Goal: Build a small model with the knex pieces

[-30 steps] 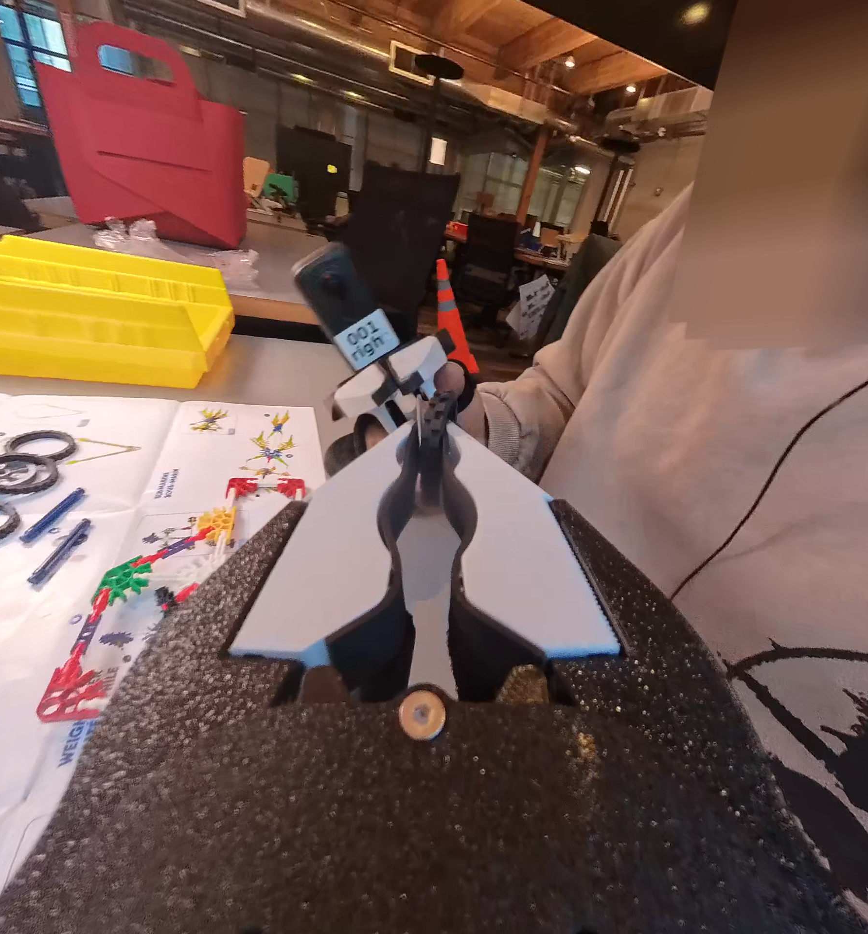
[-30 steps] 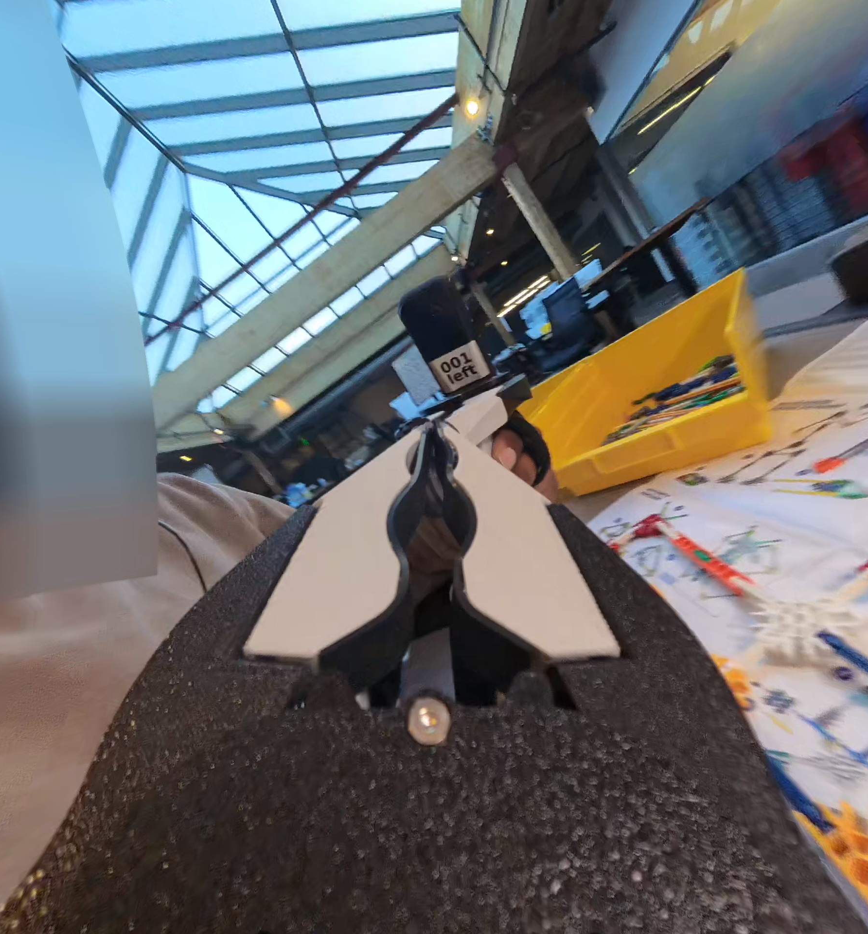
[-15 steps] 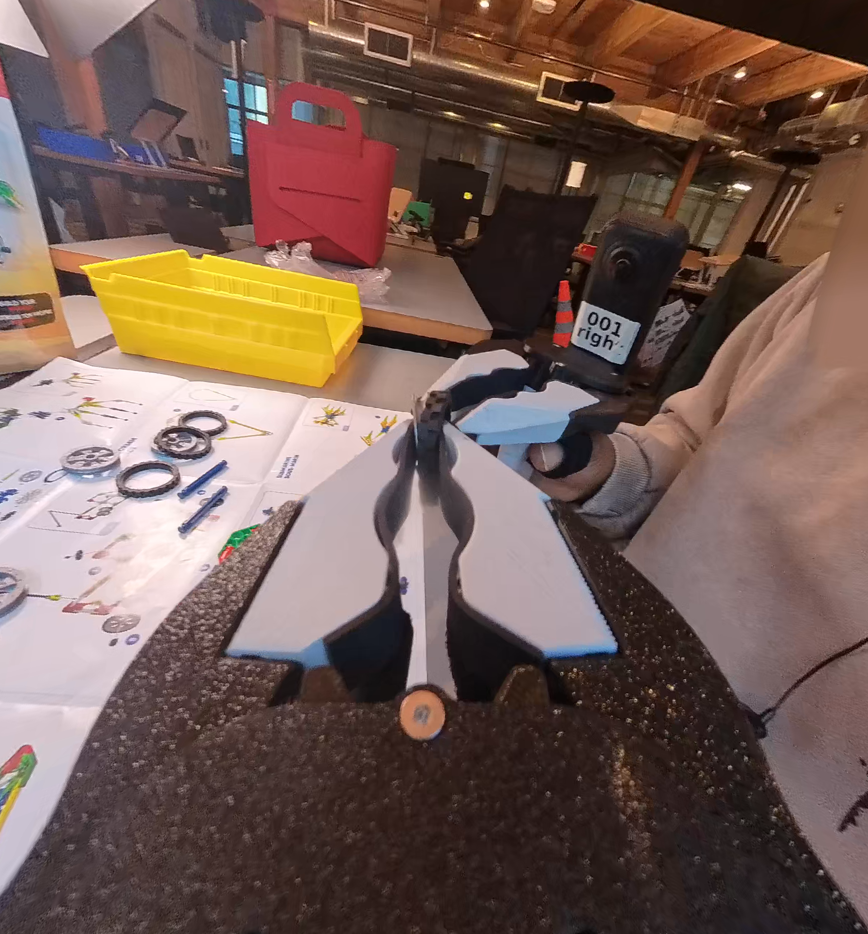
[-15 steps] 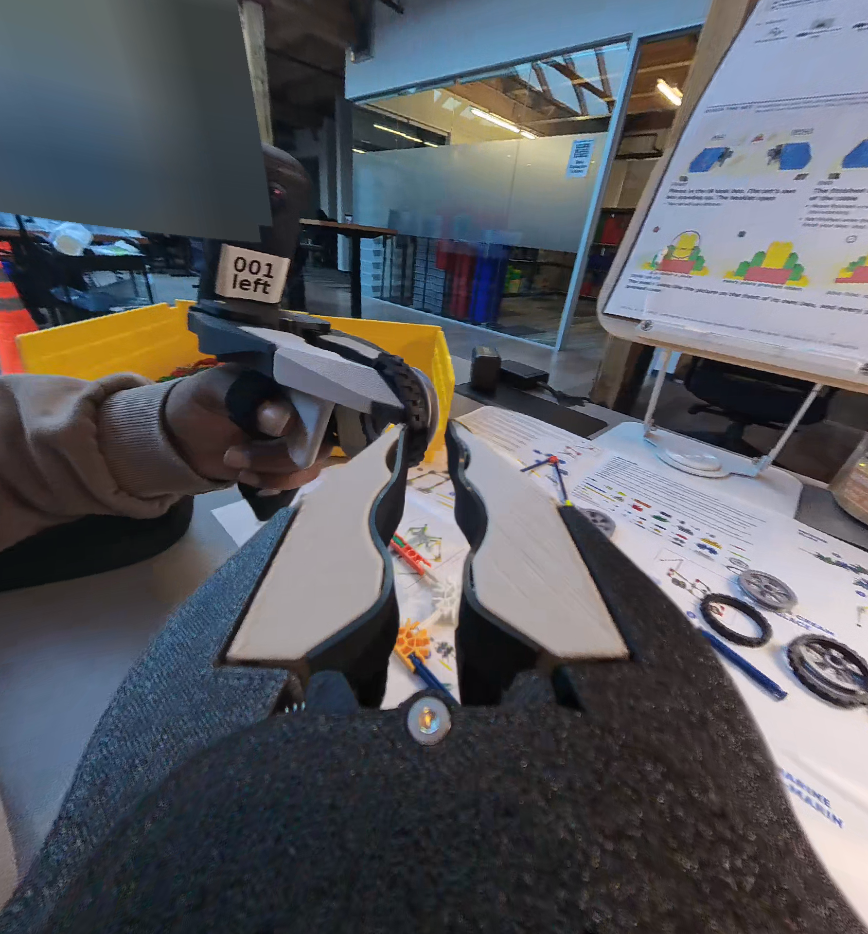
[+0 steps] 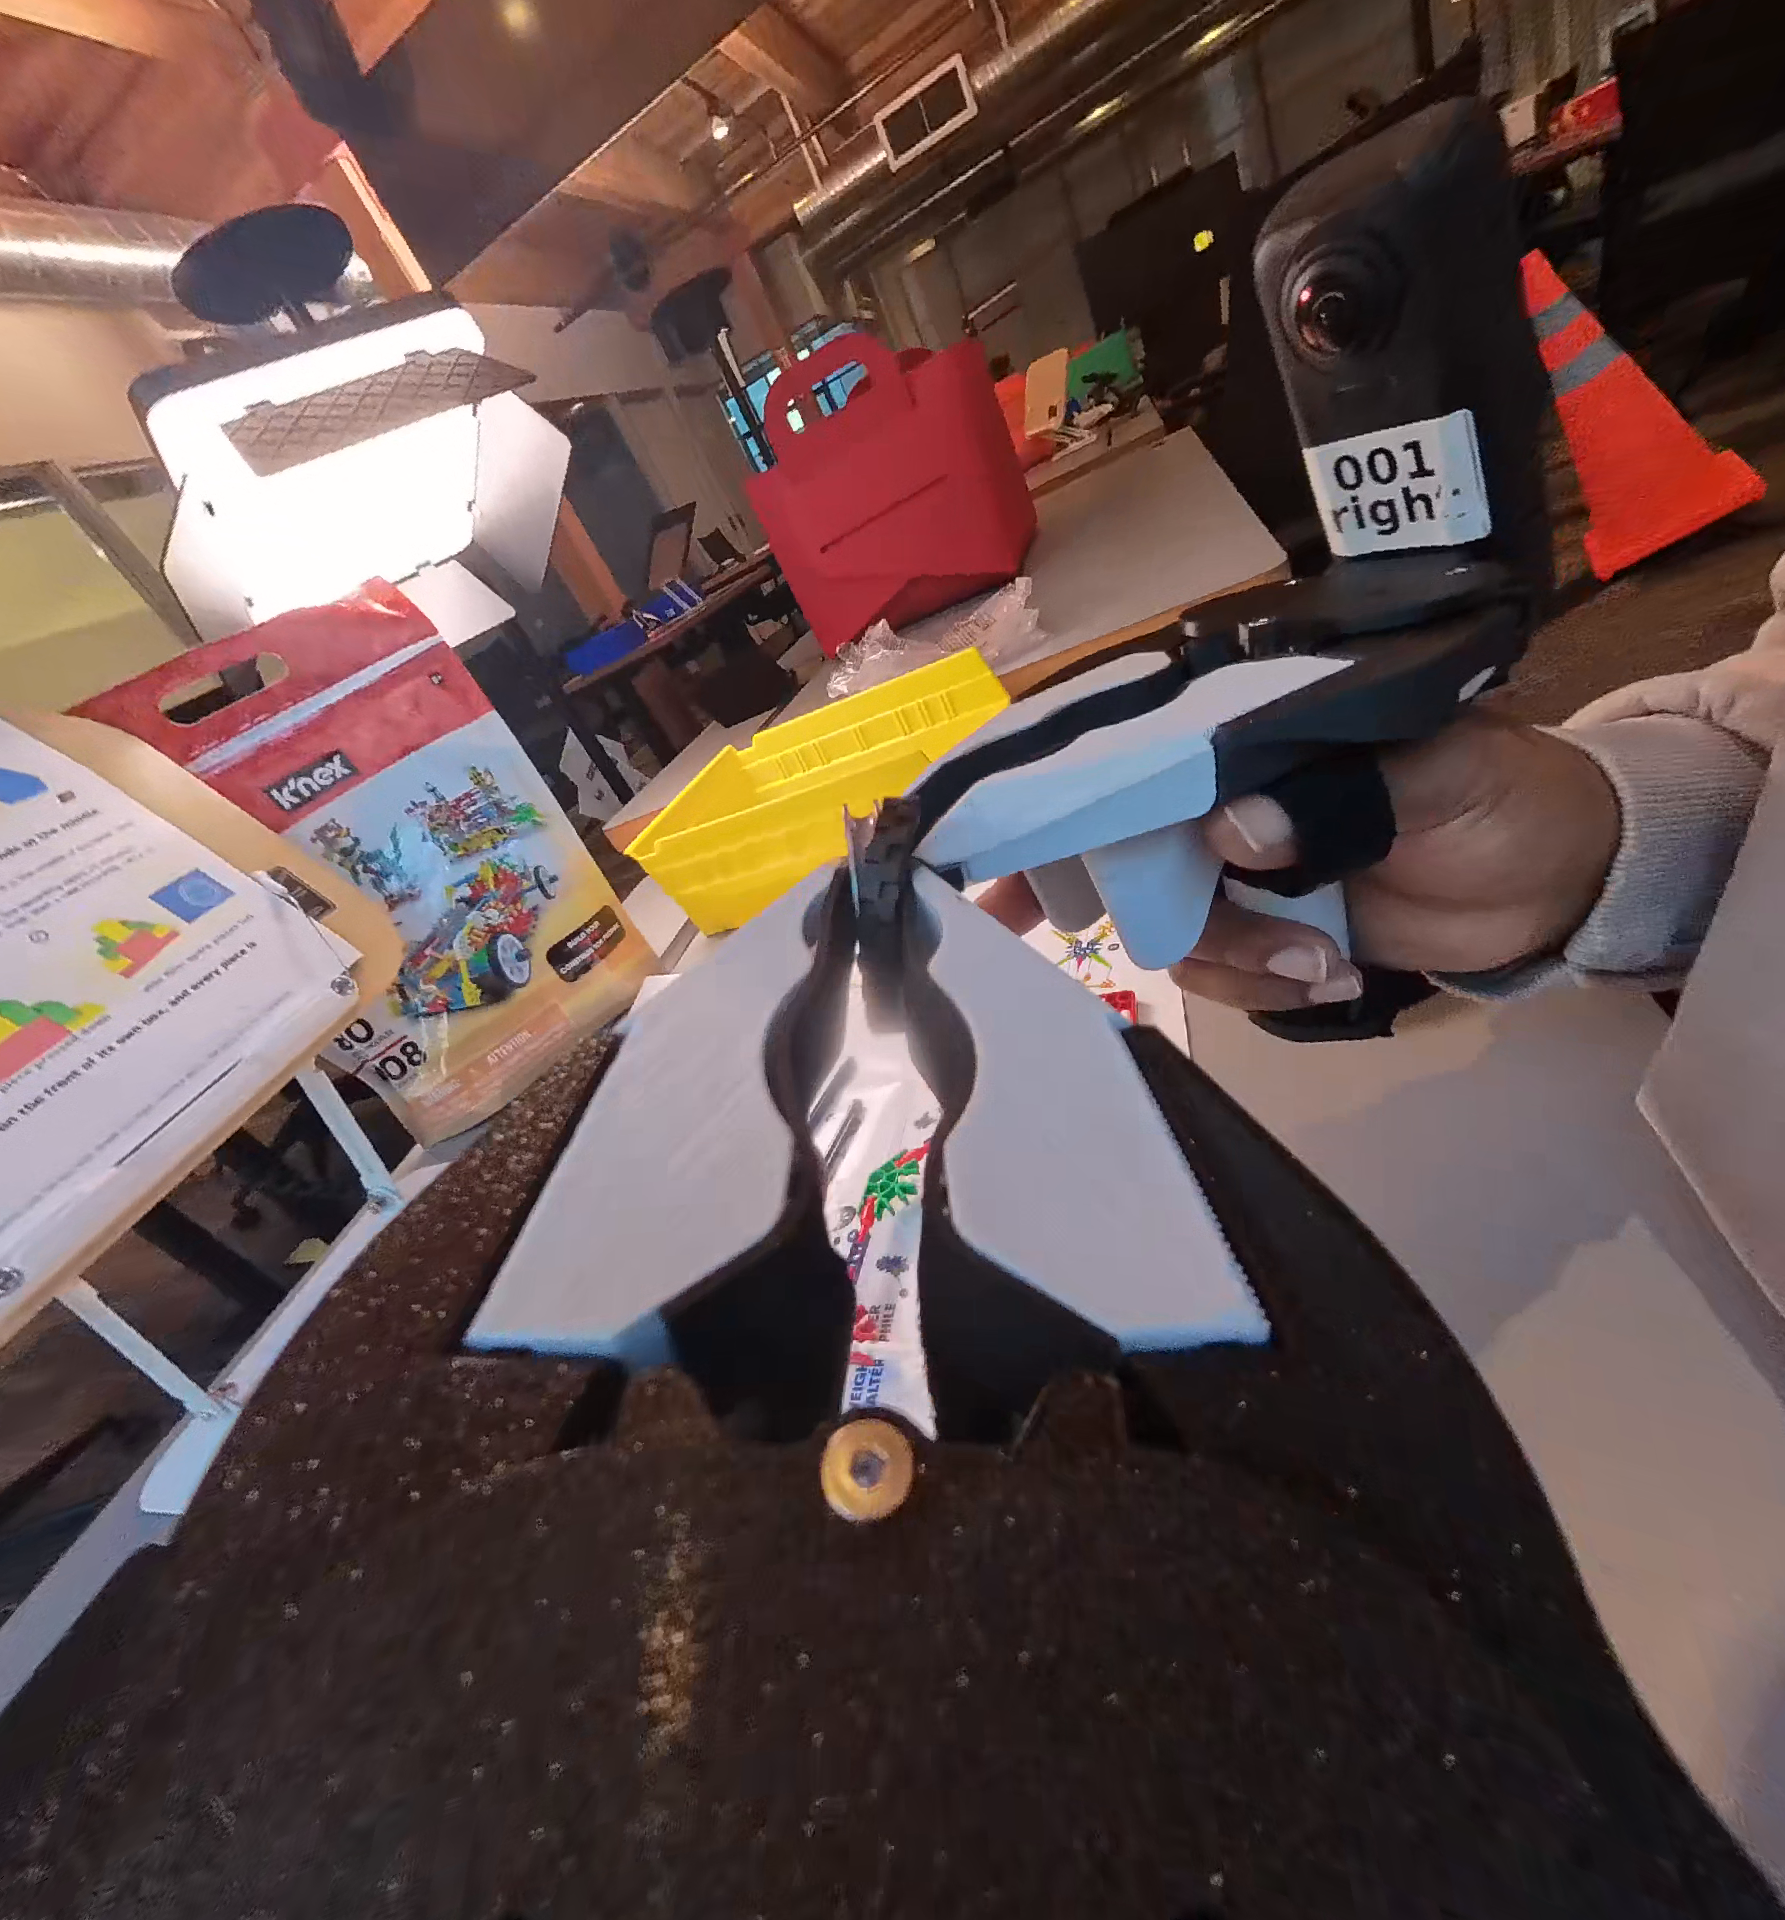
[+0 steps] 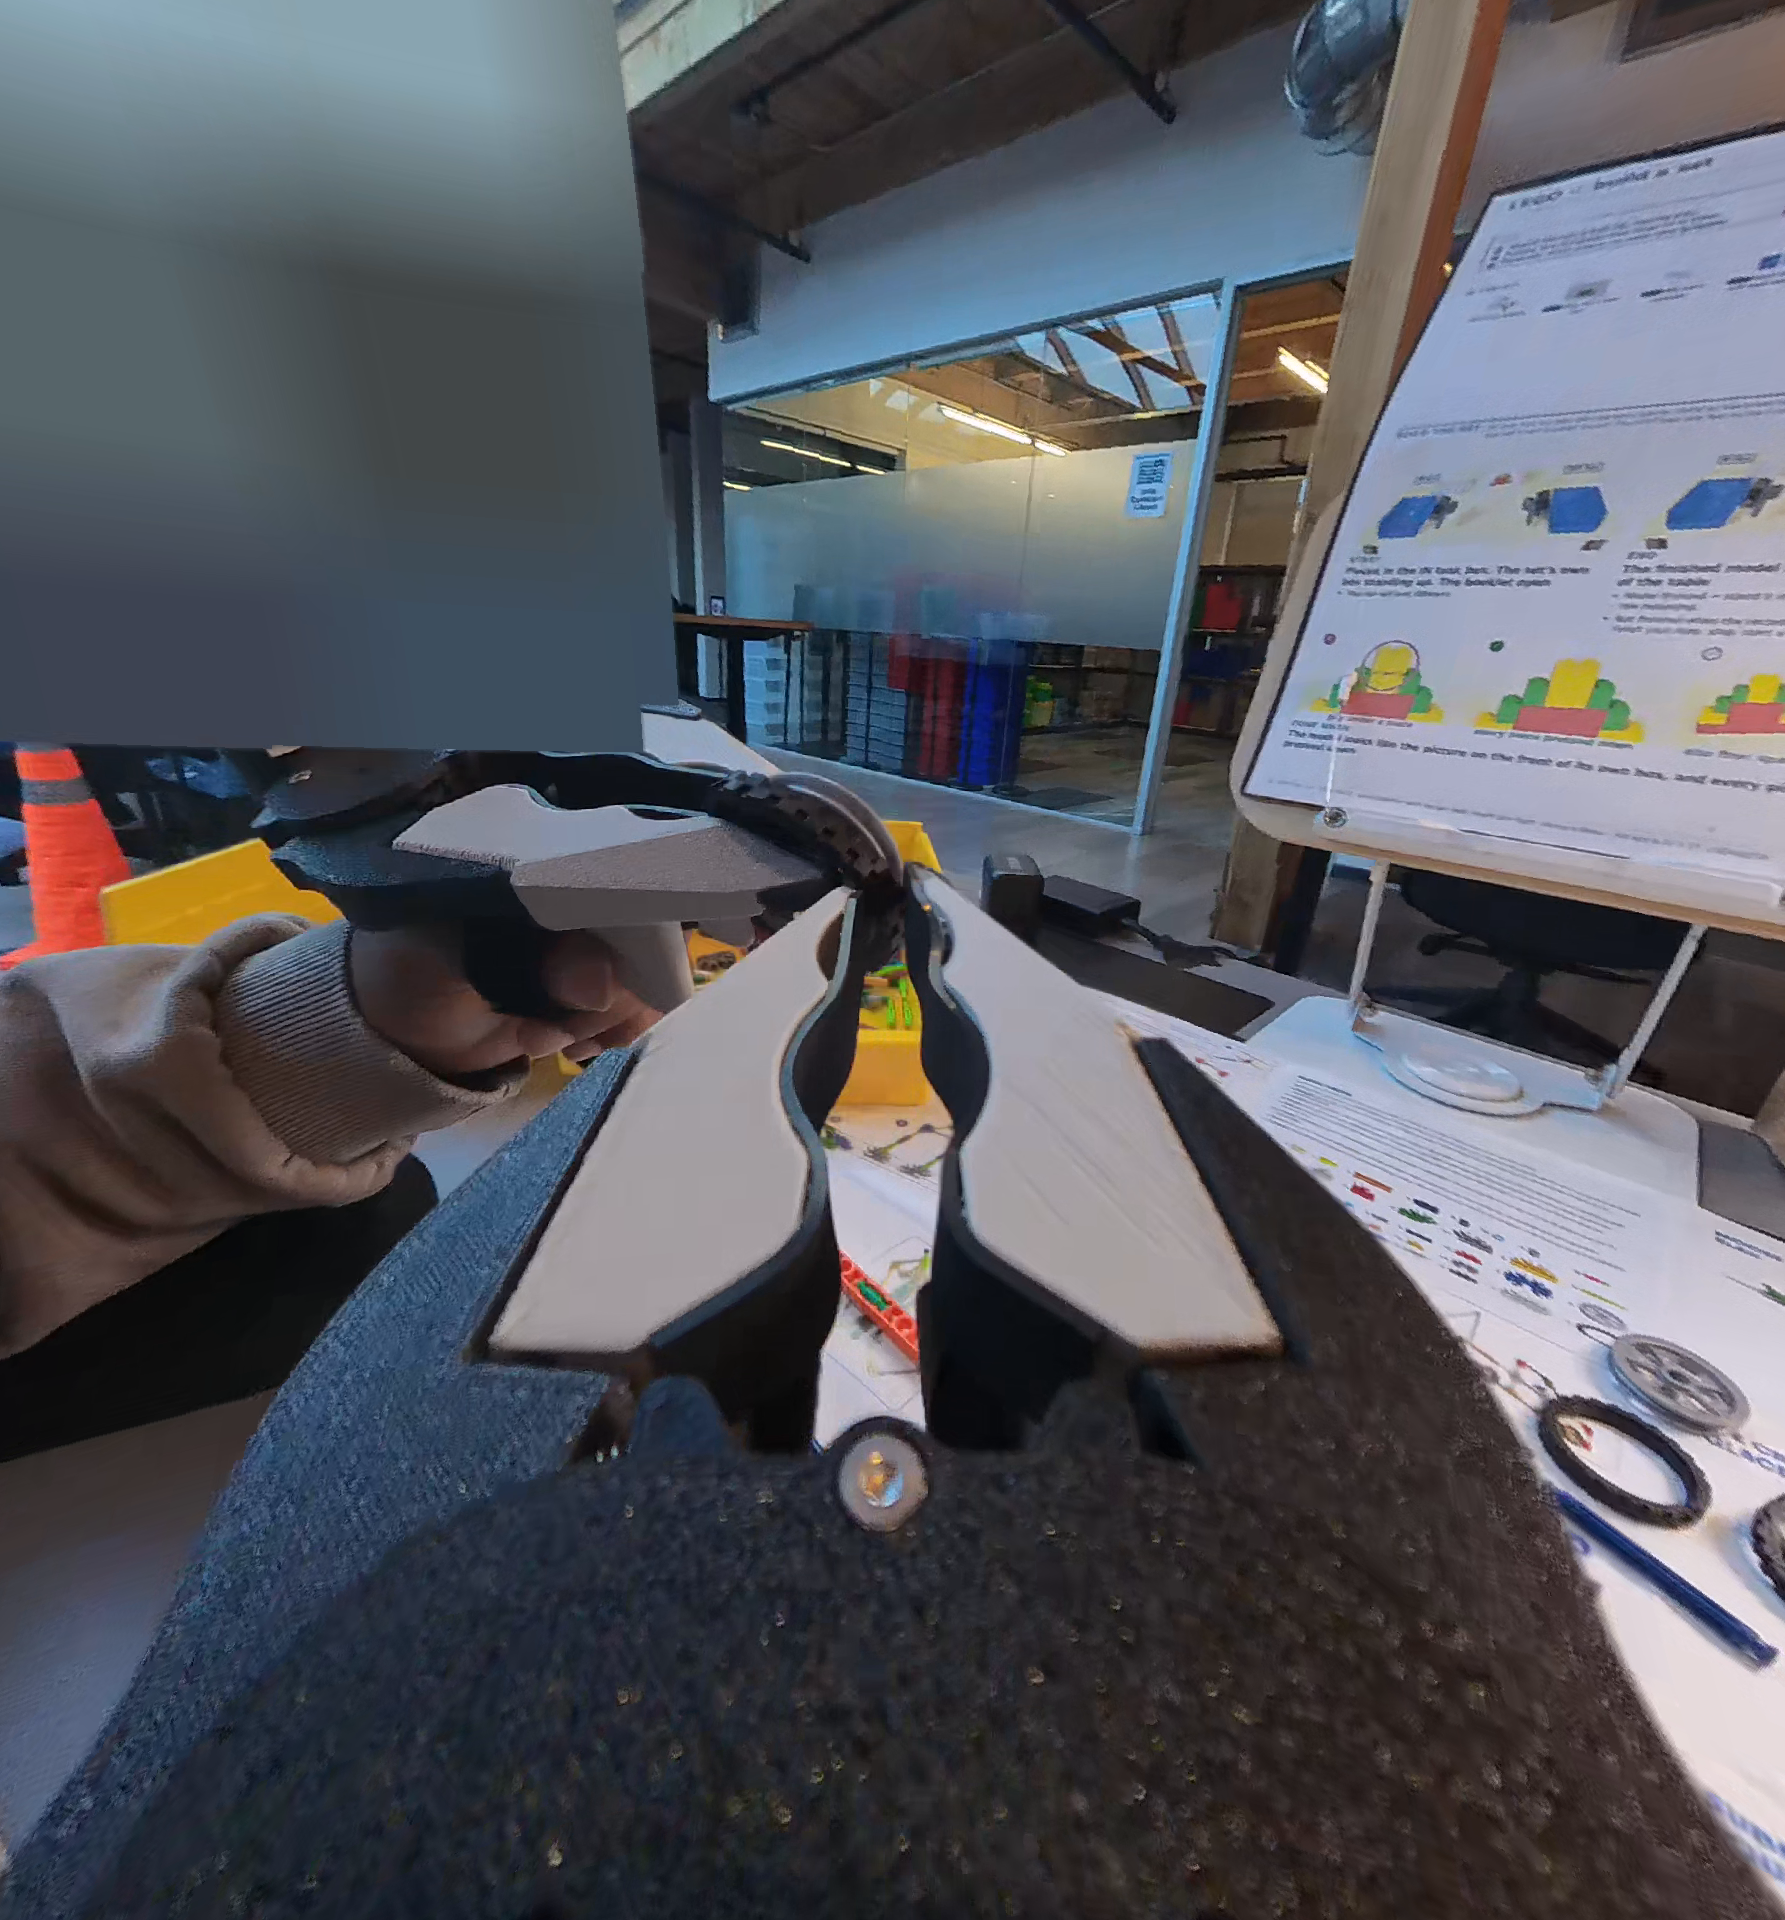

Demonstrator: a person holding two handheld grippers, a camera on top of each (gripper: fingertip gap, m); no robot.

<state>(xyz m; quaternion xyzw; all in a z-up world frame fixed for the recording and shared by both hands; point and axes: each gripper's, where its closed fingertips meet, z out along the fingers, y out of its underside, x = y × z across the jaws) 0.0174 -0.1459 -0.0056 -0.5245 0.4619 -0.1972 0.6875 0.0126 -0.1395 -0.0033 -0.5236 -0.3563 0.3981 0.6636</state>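
Observation:
A small black toy tyre on a grey wheel is held in the air between both grippers. My left gripper is shut on it; its toothed black edge shows between my fingertips. In the right wrist view the left gripper comes in from the left in a person's hand. My right gripper has its fingertips closed on the tyre's near edge. In the left wrist view the right gripper comes in from the right, its tips meeting mine.
Below lies a white instruction sheet with a black tyre ring, a grey wheel and a blue rod. A yellow bin, a toy set box, an instruction board on a stand and an orange cone stand around.
The right gripper's fingers, apart half a second ago, have closed on the tyre held by the left gripper. Both grippers have swung round and tilted upward.

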